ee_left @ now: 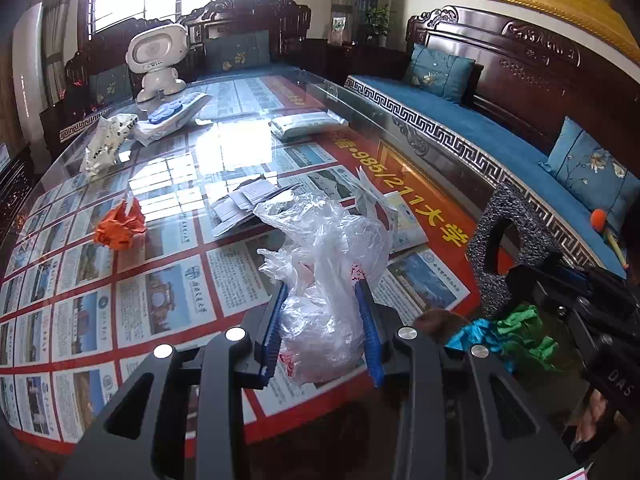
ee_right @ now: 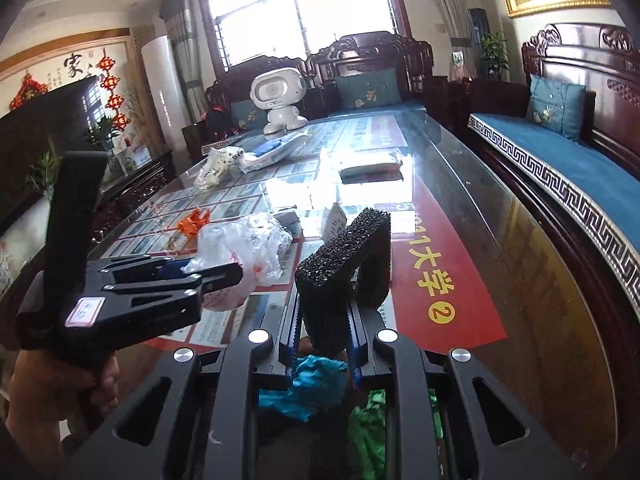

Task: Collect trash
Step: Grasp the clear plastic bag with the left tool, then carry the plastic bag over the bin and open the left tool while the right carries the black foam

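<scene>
Nearest the viewer, the left gripper (ee_left: 324,320) has its blue-padded fingers (ee_left: 370,336) closed on a crumpled clear plastic bag (ee_left: 328,264) with red print, which bulges up between them above the near end of the glass-topped surface (ee_left: 440,184). A hand (ee_right: 60,392) holds this gripper's handle. Just to its right, the right gripper (ee_right: 322,336) holds a piece of black porous foam (ee_right: 344,272) with a hole through it; its fingers (ee_right: 354,344) are narrow and press on the foam's lower edge, so the foam stands upright. Below the right gripper lie crumpled blue paper (ee_right: 312,384) and crumpled green paper (ee_right: 368,432), low down by the near edge; what they rest on cannot be told.

Past the bag, near the middle of the surface, lies a loose heap of folded printed papers (ee_left: 248,204). Toward the left edge sits a crumpled orange paper ball (ee_left: 120,226). Farther on, by the left edge, stands a white spotted bag (ee_left: 106,144), and beside it a white tray with a blue object (ee_left: 172,118). A flat white packet (ee_left: 306,124) lies toward the right edge. At the far end stands a white toy robot (ee_left: 158,64).
</scene>
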The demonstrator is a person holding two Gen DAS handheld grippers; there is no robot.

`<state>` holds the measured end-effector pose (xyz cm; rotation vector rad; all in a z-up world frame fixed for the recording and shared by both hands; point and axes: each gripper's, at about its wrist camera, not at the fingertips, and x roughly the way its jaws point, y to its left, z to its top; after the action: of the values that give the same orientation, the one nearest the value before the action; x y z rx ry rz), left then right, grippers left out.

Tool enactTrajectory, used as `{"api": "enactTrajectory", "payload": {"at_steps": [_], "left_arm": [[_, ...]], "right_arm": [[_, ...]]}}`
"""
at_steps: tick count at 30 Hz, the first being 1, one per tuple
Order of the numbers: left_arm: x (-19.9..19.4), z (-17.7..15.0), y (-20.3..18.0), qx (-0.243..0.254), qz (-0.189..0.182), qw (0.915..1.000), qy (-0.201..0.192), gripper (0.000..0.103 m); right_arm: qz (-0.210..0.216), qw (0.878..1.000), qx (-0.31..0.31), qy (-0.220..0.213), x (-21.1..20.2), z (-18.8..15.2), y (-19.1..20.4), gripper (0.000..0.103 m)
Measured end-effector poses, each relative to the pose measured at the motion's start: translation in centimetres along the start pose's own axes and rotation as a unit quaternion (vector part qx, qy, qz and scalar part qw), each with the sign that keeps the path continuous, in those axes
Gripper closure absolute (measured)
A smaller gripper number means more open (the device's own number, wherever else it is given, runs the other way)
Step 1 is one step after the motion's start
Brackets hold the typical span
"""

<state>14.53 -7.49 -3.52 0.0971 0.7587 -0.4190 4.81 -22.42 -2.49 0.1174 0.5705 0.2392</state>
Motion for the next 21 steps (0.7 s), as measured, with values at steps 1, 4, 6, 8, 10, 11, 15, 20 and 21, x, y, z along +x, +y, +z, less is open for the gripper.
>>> {"api": "enactTrajectory", "payload": {"at_steps": [1,4,6,8,10,11,15,20,21], "left_arm": [[-1.0,-0.5,0.0,0.000,-0.002,1.0000,-0.005,0.068],[-4.6,-1.8,0.0,0.001,-0.002,0.9997,-0.023,0.068],[-7.2,-2.8,-0.1,0.003,-0.003,0.9993,-0.036,0.068],[-9.7,-3.9,-0.4,0.012,-0.003,0.9987,-0.050,0.068],[-12.0,-5.4,-1.2,0.027,0.003,0.9979,-0.059,0.068],[-13.0,-6.3,-1.5,0.030,0.003,0.9976,-0.061,0.068],[-15.9,-10.2,-2.7,0.036,-0.016,0.9979,-0.052,0.068],[-18.4,-15.1,-3.7,0.044,-0.030,0.9979,-0.037,0.068],[-18.8,-16.1,-3.9,0.042,-0.033,0.9980,-0.035,0.068]], "right_arm": [[0.001,1.000,-0.004,-0.002,-0.5,0.0,0.4,0.084],[0.011,1.000,-0.020,-0.010,-2.6,-0.1,1.8,0.084],[0.018,0.999,-0.028,-0.015,-4.1,-0.5,2.7,0.084],[0.036,0.999,-0.028,-0.016,-5.8,-1.2,3.6,0.084],[0.052,0.998,-0.034,-0.015,-7.5,-2.1,4.7,0.084],[0.058,0.997,-0.040,-0.014,-8.4,-2.7,5.4,0.084],[0.076,0.995,-0.069,-0.007,-11.9,-5.4,7.7,0.084],[0.091,0.993,-0.076,0.013,-14.9,-9.0,9.1,0.084],[0.093,0.993,-0.077,0.018,-15.4,-9.6,9.3,0.084]]}}
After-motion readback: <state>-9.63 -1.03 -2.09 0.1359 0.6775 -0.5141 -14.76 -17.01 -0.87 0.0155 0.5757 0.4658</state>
